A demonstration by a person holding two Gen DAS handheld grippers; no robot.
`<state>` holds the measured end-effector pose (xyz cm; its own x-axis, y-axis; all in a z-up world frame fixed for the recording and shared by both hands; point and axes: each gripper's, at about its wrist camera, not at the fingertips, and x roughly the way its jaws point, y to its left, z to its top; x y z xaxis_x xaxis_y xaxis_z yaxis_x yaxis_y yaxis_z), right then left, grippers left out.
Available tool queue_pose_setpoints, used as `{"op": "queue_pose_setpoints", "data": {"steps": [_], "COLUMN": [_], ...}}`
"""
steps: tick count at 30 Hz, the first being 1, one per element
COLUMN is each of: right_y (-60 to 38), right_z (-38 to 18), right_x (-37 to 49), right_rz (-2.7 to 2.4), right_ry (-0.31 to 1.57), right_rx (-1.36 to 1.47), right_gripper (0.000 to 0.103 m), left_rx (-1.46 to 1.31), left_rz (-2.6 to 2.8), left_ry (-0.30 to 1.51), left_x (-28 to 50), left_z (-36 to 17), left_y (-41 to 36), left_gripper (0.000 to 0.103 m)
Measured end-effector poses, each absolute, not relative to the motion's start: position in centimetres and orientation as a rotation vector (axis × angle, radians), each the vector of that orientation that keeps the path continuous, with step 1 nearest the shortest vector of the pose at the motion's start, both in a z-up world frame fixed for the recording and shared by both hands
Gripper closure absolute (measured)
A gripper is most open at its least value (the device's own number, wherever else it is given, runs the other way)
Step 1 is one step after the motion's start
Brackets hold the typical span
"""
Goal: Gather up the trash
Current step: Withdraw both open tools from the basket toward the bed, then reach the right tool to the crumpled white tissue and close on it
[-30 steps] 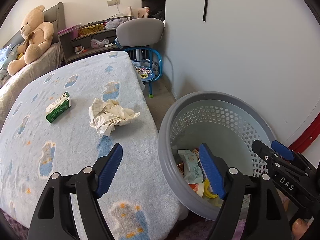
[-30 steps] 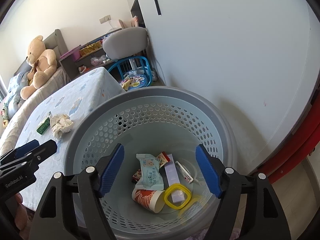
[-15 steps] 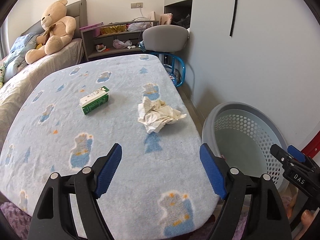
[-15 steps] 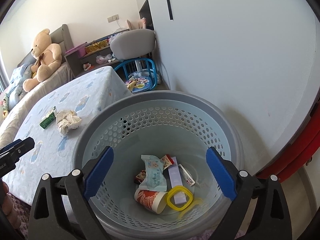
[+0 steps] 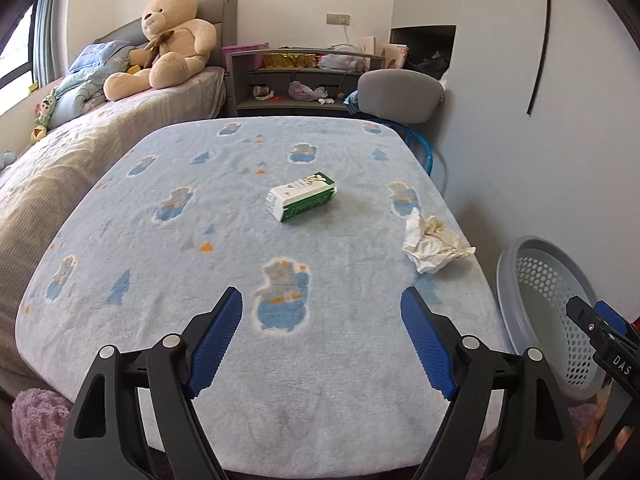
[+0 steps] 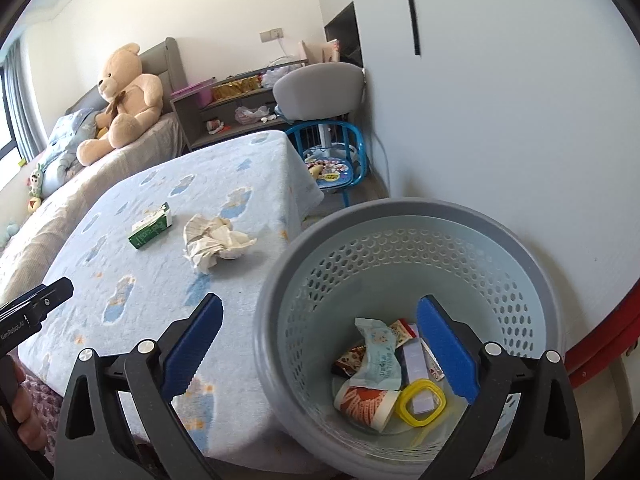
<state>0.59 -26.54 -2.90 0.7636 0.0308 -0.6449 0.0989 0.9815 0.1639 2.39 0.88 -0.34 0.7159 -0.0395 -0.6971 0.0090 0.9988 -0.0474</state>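
Note:
A green and white carton (image 5: 302, 196) lies near the middle of the blue blanket-covered table (image 5: 160, 264). A crumpled white paper (image 5: 434, 246) lies near the table's right edge. Both also show in the right wrist view, the carton (image 6: 151, 231) and the paper (image 6: 214, 242). A grey perforated basket (image 6: 404, 220) beside the table holds several pieces of trash, among them a paper cup (image 6: 366, 402) and a yellow ring (image 6: 420, 402). My left gripper (image 5: 322, 340) is open and empty above the table's near edge. My right gripper (image 6: 320, 352) is open and empty over the basket's left rim.
A bed with a large teddy bear (image 5: 166, 42) stands at the left. A grey shelf unit (image 5: 296, 80), a grey chair (image 5: 400, 96) and a blue stool (image 6: 334, 160) stand behind the table. A white wall runs along the right. The basket (image 5: 536, 304) sits at the table's right.
My left gripper has swung left from the basket to face the table. My right gripper has shifted left, so the table fills more of its view. Both stayed open.

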Motion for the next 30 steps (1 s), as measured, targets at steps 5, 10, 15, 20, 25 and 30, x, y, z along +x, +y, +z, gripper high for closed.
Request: {"op": "queue_pose_setpoints", "data": {"steps": [5, 10, 15, 20, 25, 30], "right_y": [-23.6, -21.1, -18.8, -17.3, -15.8, -13.8], "right_z": [-2.8, -3.0, -3.0, -2.9, -3.6, -4.1], "right_x": [2.1, 3.6, 5.2, 7.0, 8.9, 11.1], "right_rz": [0.009, 0.051, 0.075, 0.096, 0.129, 0.156], "right_ry": [0.713, 0.723, 0.728, 0.736, 0.763, 0.796], "right_rx": [0.18, 0.19, 0.165, 0.139, 0.112, 0.024], "right_gripper": [0.007, 0.007, 0.007, 0.007, 0.007, 0.007], "left_rx": [-0.063, -0.095, -0.124, -0.137, -0.129, -0.134], "left_rz": [0.019, 0.08, 0.121, 0.141, 0.156, 0.154], "left_ry": [0.763, 0.774, 0.779, 0.789, 0.787, 0.798], "left_x": [2.2, 2.7, 3.4, 4.1, 4.5, 4.8], "left_z": [-0.5, -1.3, -1.9, -2.7, -3.2, -4.0], "left_y": [4.1, 7.3, 9.9, 11.5, 12.3, 13.1], "left_gripper": [0.024, 0.024, 0.024, 0.024, 0.024, 0.024]}}
